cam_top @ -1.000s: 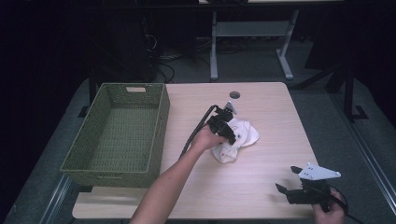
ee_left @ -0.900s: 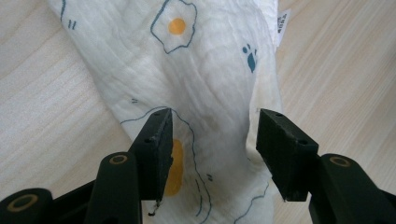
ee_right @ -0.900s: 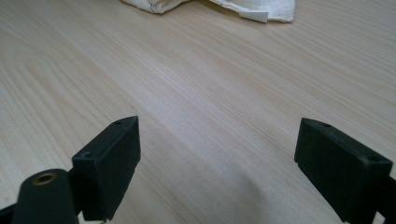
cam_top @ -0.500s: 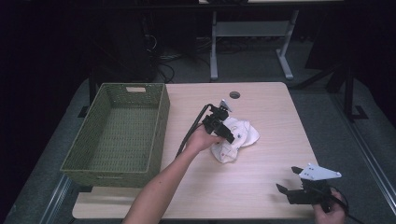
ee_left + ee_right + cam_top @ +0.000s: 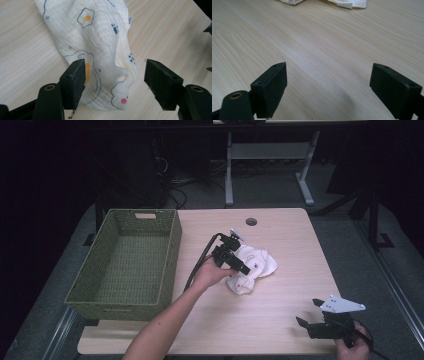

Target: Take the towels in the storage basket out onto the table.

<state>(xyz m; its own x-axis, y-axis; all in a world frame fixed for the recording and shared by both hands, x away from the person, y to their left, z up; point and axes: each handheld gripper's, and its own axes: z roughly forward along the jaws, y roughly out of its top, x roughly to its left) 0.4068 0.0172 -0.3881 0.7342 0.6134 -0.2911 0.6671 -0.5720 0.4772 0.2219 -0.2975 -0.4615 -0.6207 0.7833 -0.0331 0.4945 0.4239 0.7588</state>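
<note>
No readable writing anywhere, and the green basket (image 5: 125, 260) off to the left gripper's (image 5: 239, 265) left sits empty. The crumpled white cloth (image 5: 100, 47), printed with fried eggs and paw marks, lies right under that gripper's spread jaws. Right gripper (image 5: 306, 315) hangs wide open over bare table (image 5: 317, 50), cloth well ahead of it.

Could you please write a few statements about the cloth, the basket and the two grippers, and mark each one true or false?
1. The left gripper has its jaws open around a raised fold of the cloth. True.
2. The cloth lies inside the basket. False: it lies on the table, right of the basket.
3. The right gripper is shut on the cloth. False: its jaws are open over bare wood, near the table's front right corner.
4. The cloth bears fried-egg and paw prints. True.
</note>
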